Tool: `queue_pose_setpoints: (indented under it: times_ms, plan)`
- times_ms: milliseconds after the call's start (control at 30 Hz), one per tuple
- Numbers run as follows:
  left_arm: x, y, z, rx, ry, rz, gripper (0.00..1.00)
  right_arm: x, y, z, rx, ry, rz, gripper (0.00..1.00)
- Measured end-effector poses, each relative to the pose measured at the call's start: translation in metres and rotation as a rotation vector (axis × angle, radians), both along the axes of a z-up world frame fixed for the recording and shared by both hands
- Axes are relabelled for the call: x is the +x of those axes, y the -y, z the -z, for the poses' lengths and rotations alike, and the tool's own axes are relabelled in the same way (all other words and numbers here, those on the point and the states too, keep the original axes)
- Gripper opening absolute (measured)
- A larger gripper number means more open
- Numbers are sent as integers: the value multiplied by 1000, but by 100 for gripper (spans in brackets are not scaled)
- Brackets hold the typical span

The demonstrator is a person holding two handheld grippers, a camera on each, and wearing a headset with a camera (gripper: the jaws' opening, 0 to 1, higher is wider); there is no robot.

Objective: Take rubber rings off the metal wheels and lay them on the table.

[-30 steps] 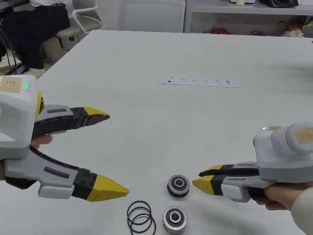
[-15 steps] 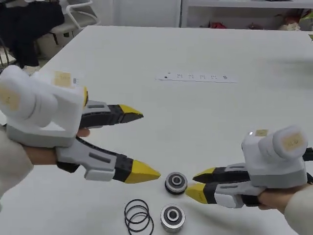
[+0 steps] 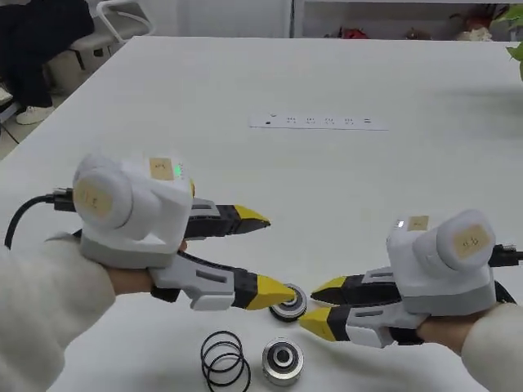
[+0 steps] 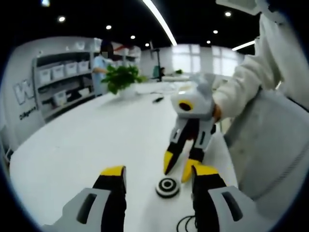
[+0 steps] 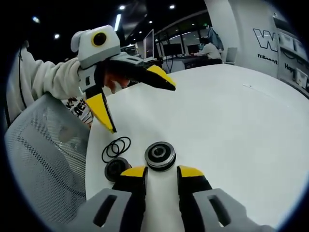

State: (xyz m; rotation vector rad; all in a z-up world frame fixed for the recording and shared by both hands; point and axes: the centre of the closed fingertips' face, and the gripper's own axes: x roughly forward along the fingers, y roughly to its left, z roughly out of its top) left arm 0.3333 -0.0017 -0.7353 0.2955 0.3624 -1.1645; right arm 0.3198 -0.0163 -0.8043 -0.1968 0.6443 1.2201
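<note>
The left gripper (image 3: 278,258) and right gripper (image 3: 309,305) have white-grey bodies and black, yellow-tipped jaws; the rubber rings (image 3: 225,363) are black, the metal wheels (image 3: 282,360) silver-and-black, the table (image 3: 368,188) plain white

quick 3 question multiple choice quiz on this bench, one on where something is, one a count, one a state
1. Where do the loose rubber rings lie?
A. on the table beside the nearer wheel
B. stacked on top of a wheel
C. clamped in the right tongs

2. How many wheels are on the table?
A. one
B. two
C. four

3. How are the left tongs?
A. shut on a ring
B. shut on a wheel
C. wide open

Answers:
1 A, the head view shows them flat on the table next to that wheel.
2 B, the nearer wheel plus a second wheel just beyond it.
3 C, their yellow tips stand far apart and hold nothing.
</note>
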Motion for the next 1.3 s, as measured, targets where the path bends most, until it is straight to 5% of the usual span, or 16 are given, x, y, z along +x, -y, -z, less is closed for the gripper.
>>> queue_pose_setpoints:
  times_ms: [433, 733, 1300]
  plan:
    - [-5, 11, 34, 51, -36, 41, 32, 0, -2, 2, -4, 15, -12, 19]
    - [-6, 10, 50, 80, -62, 36, 25, 1, -3, 2, 2, 14, -12, 18]
    - [-8, 10, 53, 82, -88, 28, 15, 0, -3, 4, 0, 19, -30, 14]
